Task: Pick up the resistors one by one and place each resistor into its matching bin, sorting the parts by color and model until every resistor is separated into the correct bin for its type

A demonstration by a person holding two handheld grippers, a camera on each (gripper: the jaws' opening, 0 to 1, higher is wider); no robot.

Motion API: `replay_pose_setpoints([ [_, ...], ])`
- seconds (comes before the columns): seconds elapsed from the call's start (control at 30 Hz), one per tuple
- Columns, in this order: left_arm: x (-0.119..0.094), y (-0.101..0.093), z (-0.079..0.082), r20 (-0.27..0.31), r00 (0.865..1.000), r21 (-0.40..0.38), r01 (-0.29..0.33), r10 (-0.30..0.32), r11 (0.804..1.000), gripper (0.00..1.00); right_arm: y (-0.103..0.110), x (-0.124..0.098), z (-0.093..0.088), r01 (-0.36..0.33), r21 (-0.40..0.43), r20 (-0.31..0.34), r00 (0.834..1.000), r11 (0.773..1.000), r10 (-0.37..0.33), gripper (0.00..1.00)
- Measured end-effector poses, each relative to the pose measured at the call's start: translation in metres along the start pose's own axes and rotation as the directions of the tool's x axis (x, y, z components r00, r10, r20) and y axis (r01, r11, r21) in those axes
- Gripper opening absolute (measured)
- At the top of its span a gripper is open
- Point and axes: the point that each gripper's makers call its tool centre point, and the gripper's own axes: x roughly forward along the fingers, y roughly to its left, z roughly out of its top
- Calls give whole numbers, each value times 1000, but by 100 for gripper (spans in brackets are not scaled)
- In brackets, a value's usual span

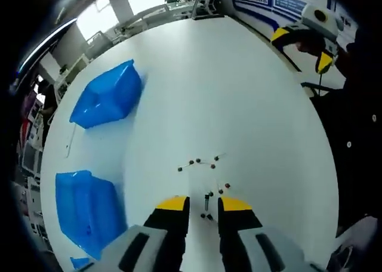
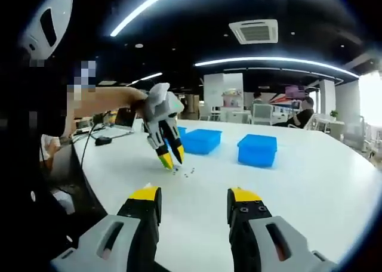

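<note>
Several small resistors (image 1: 197, 162) lie scattered on the white table (image 1: 239, 93), just ahead of my left gripper (image 1: 204, 204). Its yellow-tipped jaws stand a little apart, low over the table, with one dark resistor (image 1: 207, 198) lying in the gap between them, not pinched. In the right gripper view the left gripper (image 2: 171, 160) points down at the resistors (image 2: 186, 173). My right gripper (image 2: 195, 195) hangs open and empty, back from the pile and above the table. It also appears far off in the left gripper view as the right gripper (image 1: 301, 45).
Two blue bins stand beyond the resistors: one bin (image 1: 107, 96) farther, another bin (image 1: 86, 209) nearer; in the right gripper view they are the left bin (image 2: 200, 141) and the right bin (image 2: 258, 150). A person's arm (image 2: 104, 102) holds the left gripper. Desks and seated people fill the background.
</note>
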Motion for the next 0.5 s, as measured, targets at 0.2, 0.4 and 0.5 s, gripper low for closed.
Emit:
replay_pose_setpoints([
  [0.2,2,3,2,-3,1000,7,14,-14,1000,18,-1,1,-1,2,2,-3,1000,1000,-2,46],
  [0.4,3,1,2,-18,999,28,32,-32,999,15,-3,0,-1,9,6,-2,1000,1000,-9,45],
  [0.5,3,-1,2,-20,999,28,52,-51,998,11,-4,0,-3,9,7,-4,1000,1000,-9,45],
])
